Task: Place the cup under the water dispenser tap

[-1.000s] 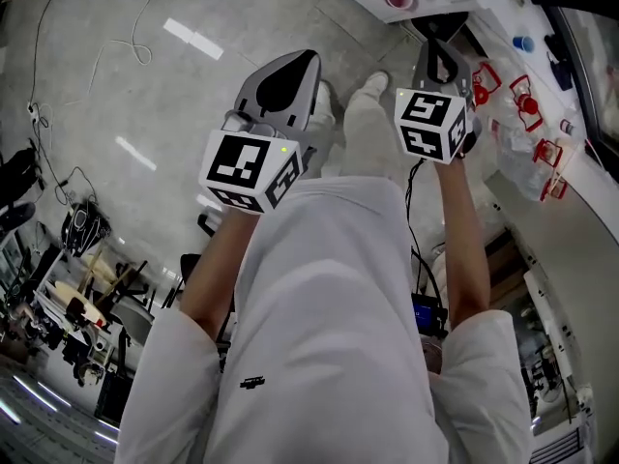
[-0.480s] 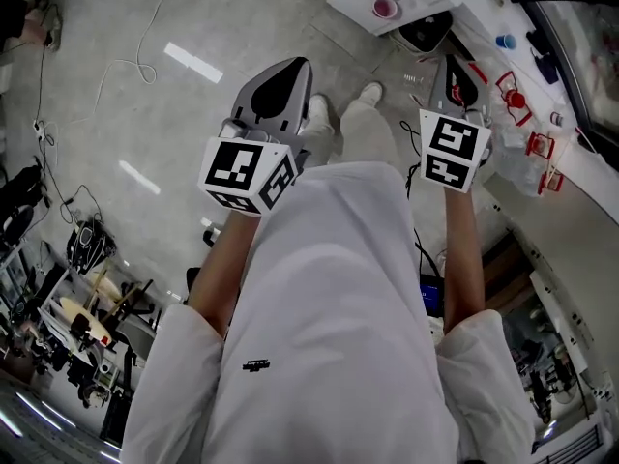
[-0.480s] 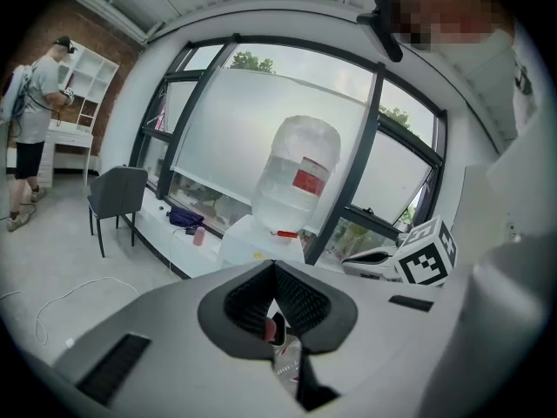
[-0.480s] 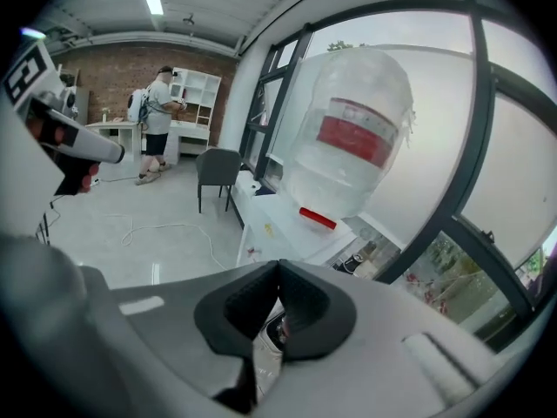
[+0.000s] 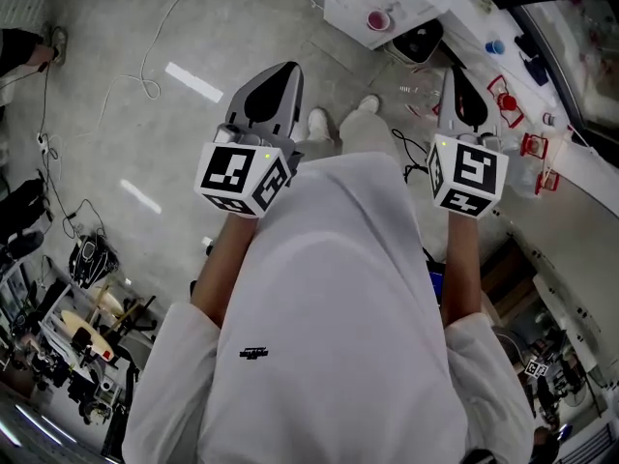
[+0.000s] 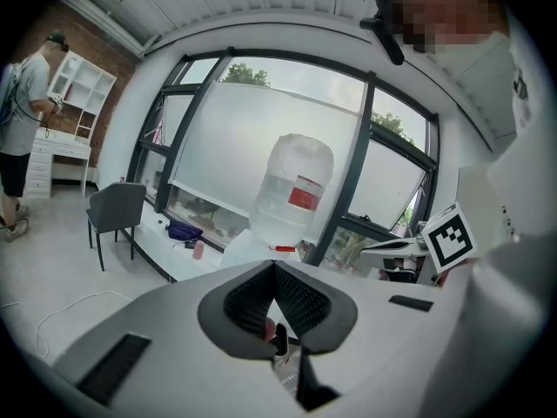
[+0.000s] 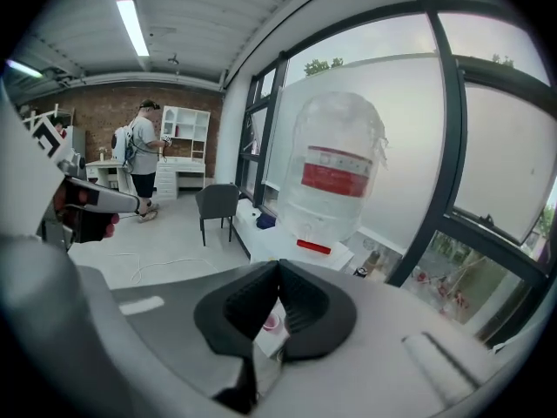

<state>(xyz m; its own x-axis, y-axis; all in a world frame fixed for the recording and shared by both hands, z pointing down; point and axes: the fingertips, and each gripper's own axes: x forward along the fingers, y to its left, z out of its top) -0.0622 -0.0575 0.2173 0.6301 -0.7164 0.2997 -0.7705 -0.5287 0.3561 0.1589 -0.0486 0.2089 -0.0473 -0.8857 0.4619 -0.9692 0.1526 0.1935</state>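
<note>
The left gripper (image 6: 274, 268) has its jaws shut tight, tip to tip. Nothing is held in them. The right gripper (image 7: 279, 266) is the same. Its two jaws press together and hold nothing.

Look through the small hole just behind the tips of the right jaws. There you can see the pink cup (image 7: 271, 322). It is far ahead of the jaws and does not touch them. In the head view the cup (image 5: 377, 19) stands upright on a white top (image 5: 340, 8). It is out past the tips of both grippers and sits between the two.

Above the right jaws is a big clear water bottle (image 7: 335, 177) with a red label. It stands upside down on a white box (image 7: 271, 244). The left gripper view shows the same bottle (image 6: 293, 185), up above the left jaws and a bit to their right.

Farther out, to the left of the right jaws, is a grey chair (image 7: 218, 203). Past it a person (image 7: 139, 159) stands by some white shelves. In the head view, a thin white cable (image 5: 174, 27) lies on the grey floor to the left of the left jaws.
</note>
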